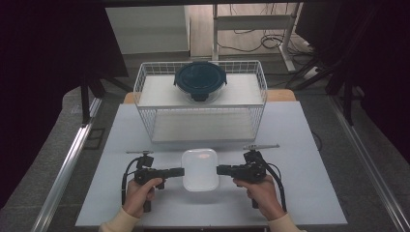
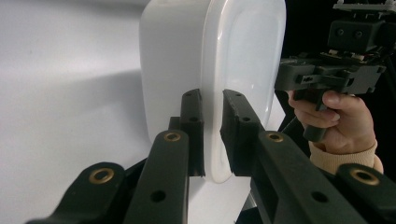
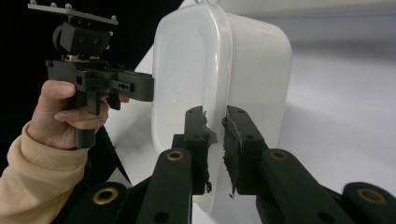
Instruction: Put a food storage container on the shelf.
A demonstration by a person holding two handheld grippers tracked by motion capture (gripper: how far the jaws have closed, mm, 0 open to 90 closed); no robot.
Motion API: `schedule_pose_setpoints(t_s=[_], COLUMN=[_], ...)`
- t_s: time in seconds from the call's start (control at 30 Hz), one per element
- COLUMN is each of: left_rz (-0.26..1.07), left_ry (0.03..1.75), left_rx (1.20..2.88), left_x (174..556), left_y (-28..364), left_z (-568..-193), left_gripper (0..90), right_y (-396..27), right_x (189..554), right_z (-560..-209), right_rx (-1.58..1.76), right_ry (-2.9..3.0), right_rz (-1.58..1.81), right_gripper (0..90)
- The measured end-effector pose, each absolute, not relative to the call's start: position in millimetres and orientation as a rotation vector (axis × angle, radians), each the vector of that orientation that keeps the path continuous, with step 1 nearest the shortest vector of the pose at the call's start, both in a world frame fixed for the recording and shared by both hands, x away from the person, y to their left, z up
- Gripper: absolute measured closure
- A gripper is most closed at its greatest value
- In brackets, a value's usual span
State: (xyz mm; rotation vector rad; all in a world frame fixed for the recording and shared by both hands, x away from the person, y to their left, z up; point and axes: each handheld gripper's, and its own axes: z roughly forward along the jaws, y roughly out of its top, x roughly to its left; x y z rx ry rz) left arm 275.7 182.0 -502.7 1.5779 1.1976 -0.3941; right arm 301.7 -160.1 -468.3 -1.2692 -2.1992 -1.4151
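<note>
Both hands sit low at the near edge of the counter (image 1: pixel 290 203), each gripping a tool, and between them is the white lidded container (image 1: pixel 200 169). Left gripper (image 1: pixel 180 172) has its fingers (image 2: pixel 192 126) clamped on the container's rim from one side; right gripper (image 1: pixel 221 169) pinches the opposite rim, fingers (image 3: pixel 196 140) nearly together with just the thin edge between them. Container is held by its two short sides, in front of the wire basket (image 1: pixel 150 123). Inside that basket, a round dark-lidded container (image 1: pixel 200 80) rests on the upper shelf.
</note>
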Motion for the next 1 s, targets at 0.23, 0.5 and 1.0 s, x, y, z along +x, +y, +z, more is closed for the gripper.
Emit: schedule_pose_setpoints(t_s=[0.23,0.5,1.0], left_rz=[-0.341,-0.326,-0.256], left_ry=[1.189,1.183,1.170], left_rx=[1.598,1.606,1.630], left_x=[269.5,270.5,286.2], left_y=[179.3,178.3,179.3], left_z=[-494.3,-490.2,-452.0], left_gripper=[79.9,79.9,79.7], right_y=[-158.7,-159.2,-153.5], right_x=[297.9,298.6,312.4], right_z=[-459.1,-455.2,-427.1], right_rx=[-1.238,-1.223,-1.219], right_ry=[-2.269,-2.294,-2.359], right_rz=[-1.429,-1.437,-1.458], right_gripper=[78.6,78.5,77.9])
